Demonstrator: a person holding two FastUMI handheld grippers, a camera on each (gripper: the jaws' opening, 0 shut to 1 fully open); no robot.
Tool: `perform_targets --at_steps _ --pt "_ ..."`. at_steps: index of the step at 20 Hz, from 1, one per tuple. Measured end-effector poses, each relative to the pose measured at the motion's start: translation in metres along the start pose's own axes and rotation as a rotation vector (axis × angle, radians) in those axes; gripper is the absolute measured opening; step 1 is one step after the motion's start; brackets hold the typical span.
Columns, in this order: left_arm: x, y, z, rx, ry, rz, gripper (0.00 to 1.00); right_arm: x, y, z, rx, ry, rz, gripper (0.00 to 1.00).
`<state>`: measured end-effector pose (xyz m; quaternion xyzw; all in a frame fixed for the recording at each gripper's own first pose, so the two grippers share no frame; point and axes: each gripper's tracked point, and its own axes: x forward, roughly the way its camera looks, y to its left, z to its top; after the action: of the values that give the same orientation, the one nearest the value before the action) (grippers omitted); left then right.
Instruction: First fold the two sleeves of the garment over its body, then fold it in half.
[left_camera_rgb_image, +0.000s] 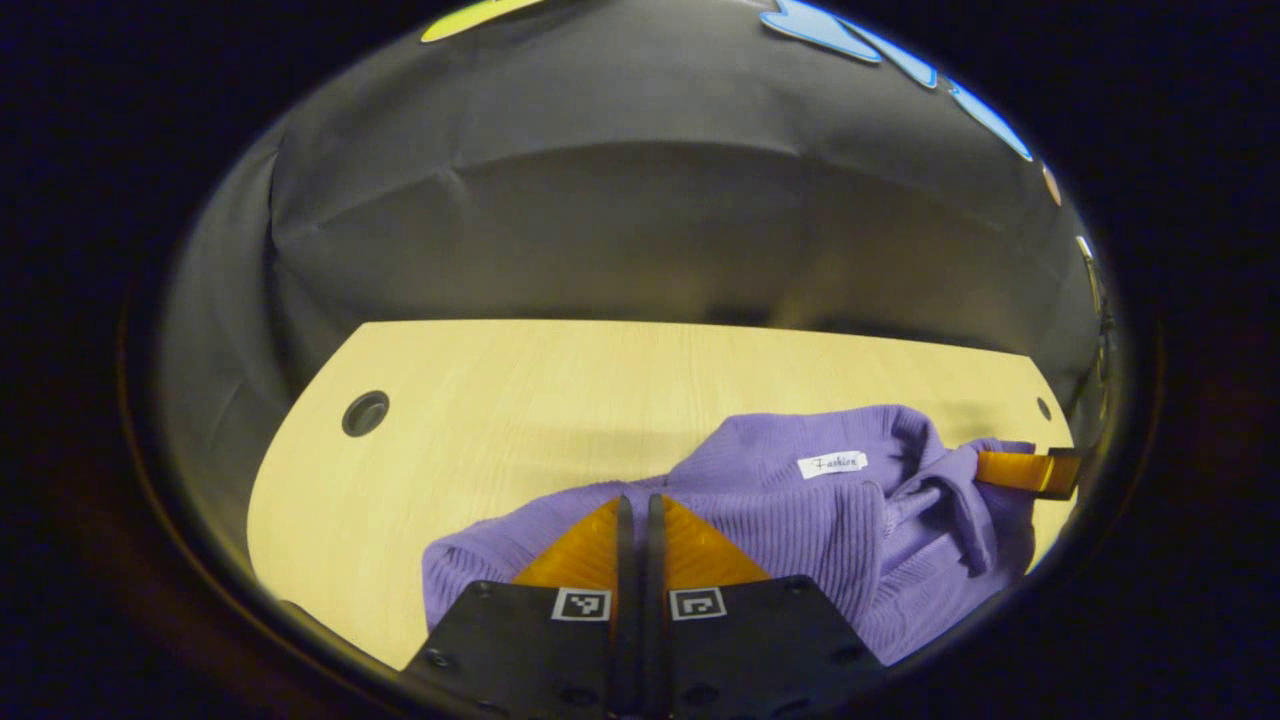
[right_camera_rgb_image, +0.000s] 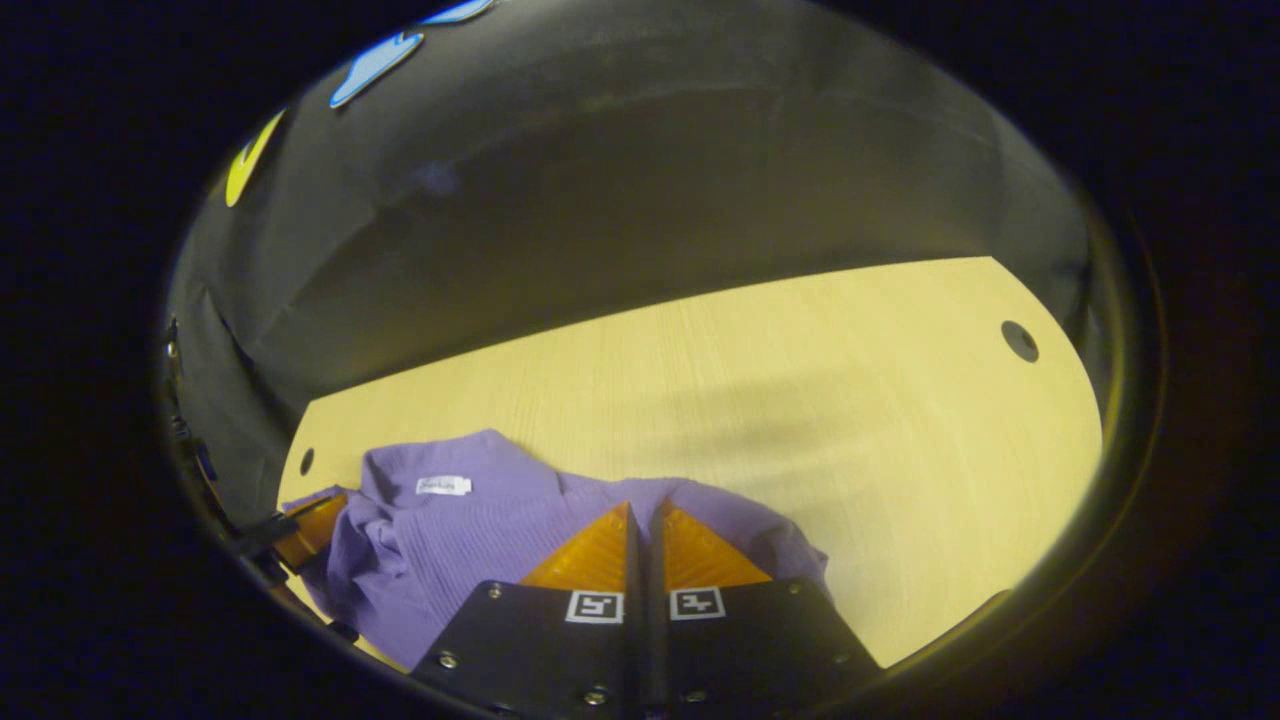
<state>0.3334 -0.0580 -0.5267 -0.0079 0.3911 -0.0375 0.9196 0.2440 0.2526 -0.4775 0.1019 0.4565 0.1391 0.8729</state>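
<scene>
garment (left_camera_rgb_image: 790, 530) is a purple ribbed knit, bunched in a heap at the near edge of the counter (left_camera_rgb_image: 520, 400), white neck tag facing up; not laid flat, sleeves can't be told apart from the body; long axis runs roughly side to side between the two grippers; left gripper (left_camera_rgb_image: 640, 500) sits at one end of the heap, fingers drawn together with only a thin slit between them, tips right over the fabric, can't tell if any cloth is pinched; right gripper (right_camera_rgb_image: 640, 508) same at the opposite end, fingers nearly closed over the knit, pinch also unclear; tag lies nearer the right gripper's end in the left gripper view; judgement: each gripper is nearest its own end, so spreading outward along that axis is the likely next need; far counter bare, cable hole (left_camera_rgb_image: 365, 413) well apart.
</scene>
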Motion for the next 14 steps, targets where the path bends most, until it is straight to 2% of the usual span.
perform_targets --at_steps 2,3,4,5,6,8,9,11,12,14 --pt "-0.001 0.001 -0.002 0.005 0.0 -0.001 0.09 0.002 -0.004 -0.003 0.002 -0.004 -0.011 0.07" --pt "-0.001 0.001 -0.002 0.004 0.002 -0.007 0.19 0.0 -0.005 -0.001 0.01 -0.01 -0.011 0.14" --pt "-0.003 0.003 0.0 0.007 0.0 0.002 0.17 -0.001 -0.004 0.001 0.021 -0.018 -0.007 0.15" --pt "-0.005 0.007 0.0 0.009 -0.007 0.008 0.3 -0.006 -0.004 0.004 0.027 -0.03 -0.008 0.25" --pt "-0.009 0.006 0.003 0.001 -0.015 0.001 0.43 -0.009 -0.004 0.007 0.026 -0.047 -0.014 0.28" --pt "-0.021 0.004 0.009 -0.012 -0.036 -0.011 0.45 -0.022 -0.004 0.016 0.014 -0.08 -0.017 0.28" --pt "-0.028 0.005 0.013 -0.009 -0.048 -0.011 0.46 -0.03 -0.004 0.019 0.0 -0.093 -0.019 0.38" --pt "-0.046 0.0 0.021 0.001 -0.07 -0.019 0.46 -0.049 0.001 0.024 -0.029 -0.119 -0.015 0.34" --pt "-0.058 -0.003 0.026 0.008 -0.083 -0.024 0.46 -0.06 0.005 0.026 -0.044 -0.134 -0.012 0.43" --pt "-0.082 -0.011 0.035 0.02 -0.11 -0.04 0.46 -0.086 0.01 0.031 -0.067 -0.168 -0.007 0.42"
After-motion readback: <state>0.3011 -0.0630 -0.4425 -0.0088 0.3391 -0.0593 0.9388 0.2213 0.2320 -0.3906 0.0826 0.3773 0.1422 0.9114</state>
